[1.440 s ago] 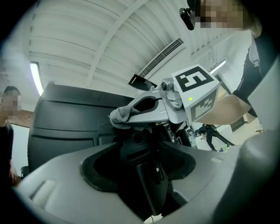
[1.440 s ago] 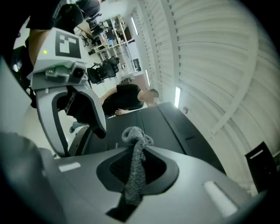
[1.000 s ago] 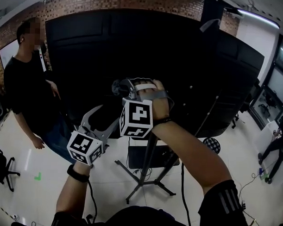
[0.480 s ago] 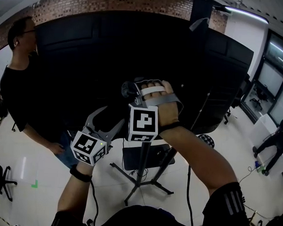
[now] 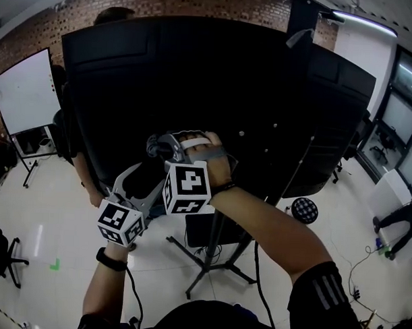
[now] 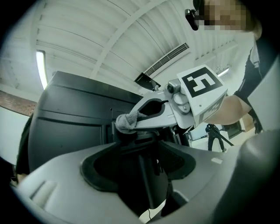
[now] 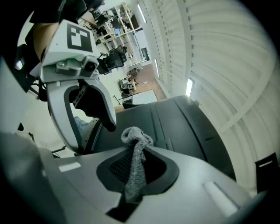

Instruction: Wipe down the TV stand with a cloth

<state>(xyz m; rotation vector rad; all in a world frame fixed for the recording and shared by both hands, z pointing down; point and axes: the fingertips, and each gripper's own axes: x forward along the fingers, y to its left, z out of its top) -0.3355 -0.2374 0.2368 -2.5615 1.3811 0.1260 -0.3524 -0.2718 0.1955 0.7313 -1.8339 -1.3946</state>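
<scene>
- Far to the left of the left gripper [image 6: 140, 162], a whiteboard [image 5: 23, 90] stands on a frame on the pale floor [image 5: 49, 222].
- A person [image 5: 91, 180] stands just beyond the left gripper and is mostly hidden behind the left edge of the TV [image 5: 195, 79].
- The left gripper is released. Its 2 jaws stand apart with nothing between them, and the dark pole of the stand [image 5: 213, 255] shows through the gap. It is held lower than the right gripper [image 7: 139, 162], just to that gripper's left, and points up at the black back of the TV.
- The right gripper is clenched on a grey cloth [image 7: 134, 175]. The fabric is pinched between the 2 jaws, with a bunched knot poking out past the tips.
- In the left gripper view, that knot sits right at the TV's back panel, above the stand's pole. I cannot tell whether it touches.
- The TV's back fills the space beyond both grippers.
- The stand's 3 legs spread on the floor below the right gripper.
- To the right of the right gripper and lower, a round stool [image 5: 305, 210] sits on the floor.
</scene>
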